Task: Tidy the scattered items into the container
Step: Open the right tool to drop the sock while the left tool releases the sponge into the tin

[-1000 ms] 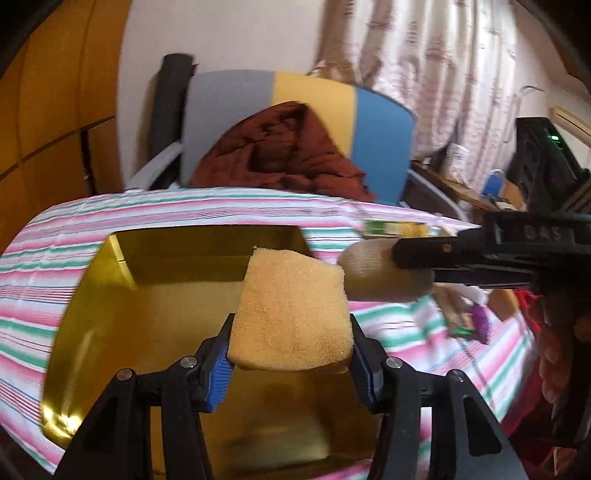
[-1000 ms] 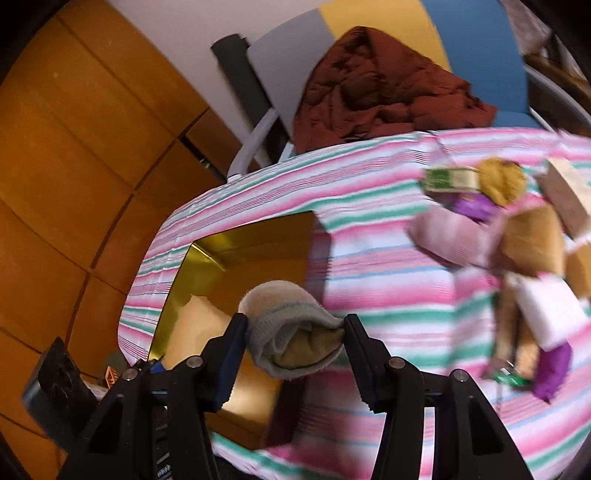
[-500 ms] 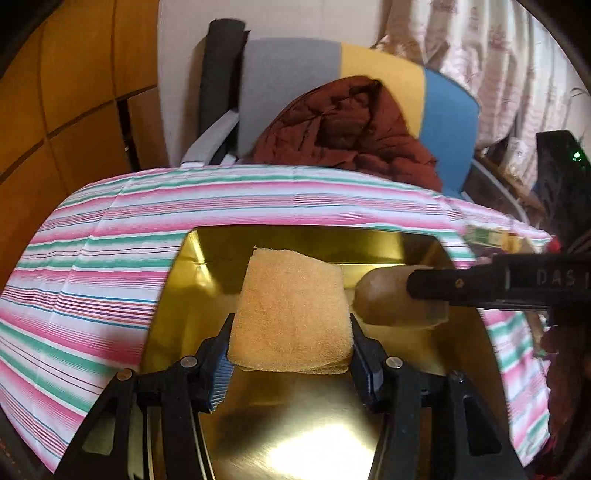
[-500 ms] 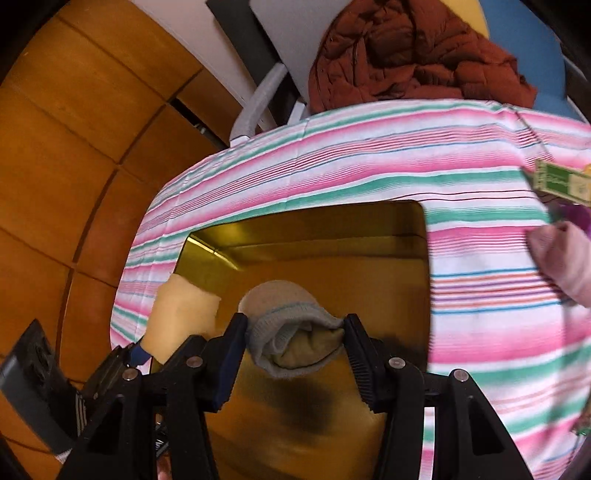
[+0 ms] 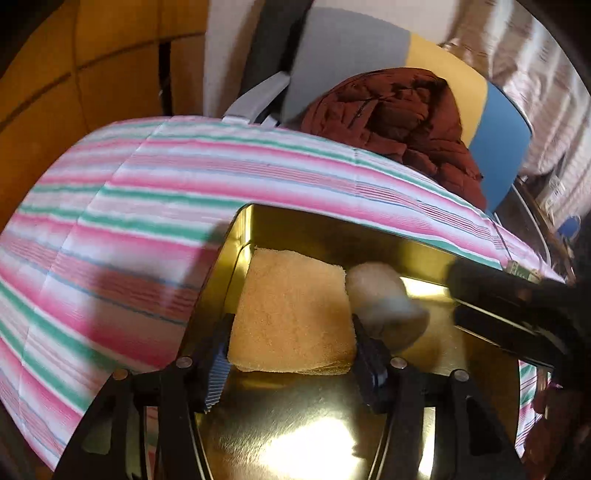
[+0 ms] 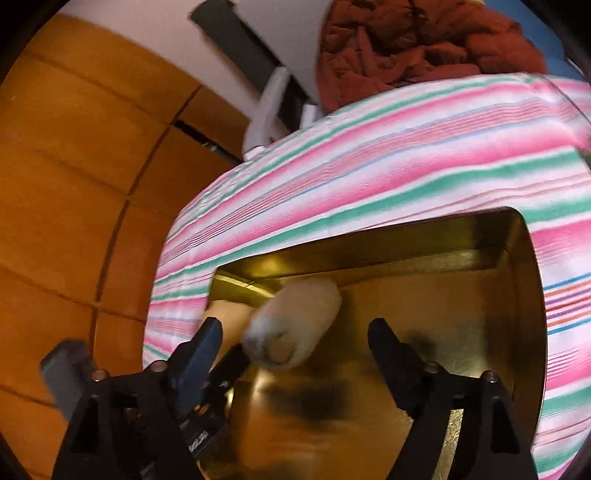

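The right gripper [image 6: 295,343] is opening; its fingers [image 6: 384,343] stand clear of the rolled sock [image 6: 295,325], which lies between them over the gold tin [image 6: 424,251]. The left gripper [image 5: 291,347] is opening too, its fingers [image 5: 369,354] beside the sponge [image 5: 291,310], above the tin's far left corner.

The right gripper [image 6: 295,332] hangs over a gold tin [image 6: 517,258] set on a tabletop under a pink, green and white striped cloth [image 6: 369,166]. Its jaws are opening, and a rolled sock [image 6: 295,325], blurred, lies between them clear of both pads. Beyond the tabletop a dark red jacket [image 6: 406,44] is heaped on a chair [image 6: 280,29], beside orange wooden panels [image 6: 74,184].
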